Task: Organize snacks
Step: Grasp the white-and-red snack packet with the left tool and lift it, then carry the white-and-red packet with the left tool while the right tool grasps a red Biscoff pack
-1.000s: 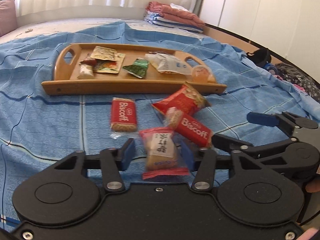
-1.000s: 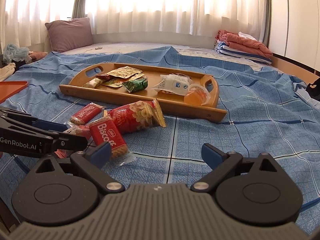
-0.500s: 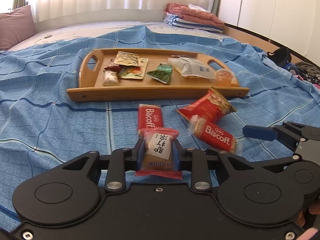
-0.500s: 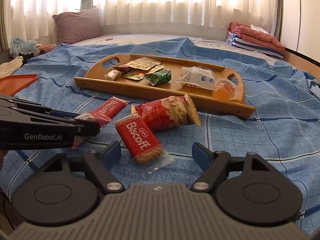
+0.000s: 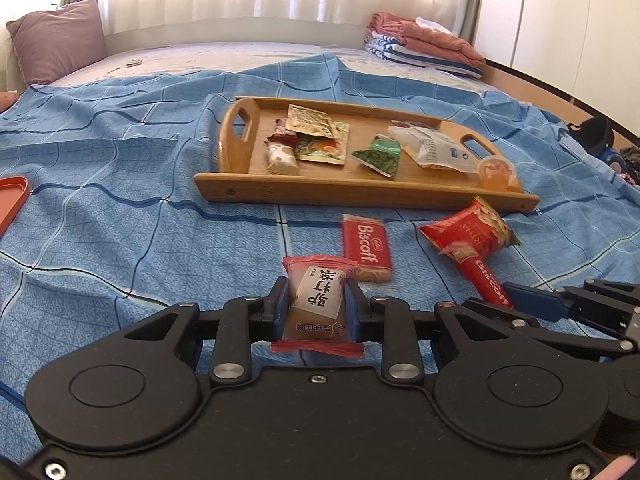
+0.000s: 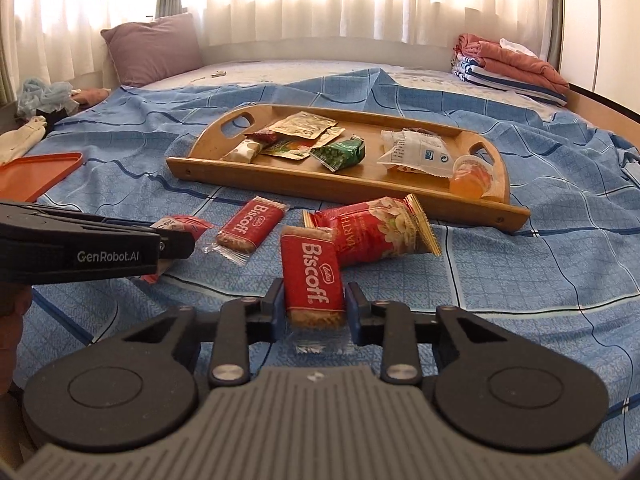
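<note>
Left gripper (image 5: 316, 308) clenched on red-ended pastry packet (image 5: 318, 300); right gripper (image 6: 314, 306) clenched on Biscoff biscuit (image 6: 312, 276); second Biscoff (image 6: 250, 226) and red nut bag (image 6: 380, 228) left on bed near wooden tray (image 6: 320, 190).

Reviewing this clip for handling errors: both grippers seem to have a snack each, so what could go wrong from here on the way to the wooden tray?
1. The right gripper pinches the Biscoff pack near its lower end; the long top could swing or slip.
2. That pack sits against the red Martha bag, so lifting may drag the bag.
3. The left gripper squeezes the small pastry snack; it could crush.
</note>
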A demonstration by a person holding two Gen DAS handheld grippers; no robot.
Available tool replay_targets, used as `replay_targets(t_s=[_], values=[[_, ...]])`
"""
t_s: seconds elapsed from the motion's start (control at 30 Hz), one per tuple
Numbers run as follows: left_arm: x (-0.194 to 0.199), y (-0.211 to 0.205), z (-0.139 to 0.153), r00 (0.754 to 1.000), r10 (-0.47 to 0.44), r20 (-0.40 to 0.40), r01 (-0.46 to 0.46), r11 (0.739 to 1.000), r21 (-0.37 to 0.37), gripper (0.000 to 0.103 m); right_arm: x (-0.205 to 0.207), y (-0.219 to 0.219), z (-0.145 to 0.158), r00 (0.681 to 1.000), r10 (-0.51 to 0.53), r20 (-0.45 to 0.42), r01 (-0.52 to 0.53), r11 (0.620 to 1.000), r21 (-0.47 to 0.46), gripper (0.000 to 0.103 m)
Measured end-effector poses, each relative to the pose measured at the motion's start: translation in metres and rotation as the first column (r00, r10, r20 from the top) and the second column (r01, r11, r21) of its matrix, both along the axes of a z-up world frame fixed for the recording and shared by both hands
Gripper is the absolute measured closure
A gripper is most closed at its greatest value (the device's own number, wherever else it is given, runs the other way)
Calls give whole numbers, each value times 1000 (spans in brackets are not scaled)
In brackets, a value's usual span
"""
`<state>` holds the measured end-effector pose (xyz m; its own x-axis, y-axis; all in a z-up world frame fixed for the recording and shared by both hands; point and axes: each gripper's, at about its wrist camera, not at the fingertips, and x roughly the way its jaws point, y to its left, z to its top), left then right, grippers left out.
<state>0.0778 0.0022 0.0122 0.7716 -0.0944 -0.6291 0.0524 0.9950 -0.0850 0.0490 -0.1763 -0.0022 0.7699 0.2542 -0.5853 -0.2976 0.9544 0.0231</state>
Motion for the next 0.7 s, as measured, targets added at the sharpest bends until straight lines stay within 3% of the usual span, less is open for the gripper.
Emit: replay_targets(t_s=[0.3,0.4,0.43,0.6,0.7], values=[[6,12,9,999,37,28,-36,999,-12,76,0,5,10,1000,-2,23,2,1000,-2,70],[6,13,10,999,35,29,-34,999,-9,76,2,7,6,1000,2,11,-2,1000,-10,59],[6,13,9,999,34,29,-33,999,-9,76,3,7,4,1000,10,2,-10,1000,-5,50],[6,16,5,999,39,18,-38,999,-13,76,4,8,-4,1000,5,18,-5,1000,1,31],[7,16,3,999,41,12,-40,999,-12,76,12,8,-8,1000,-4,-2,4,999,33,30]])
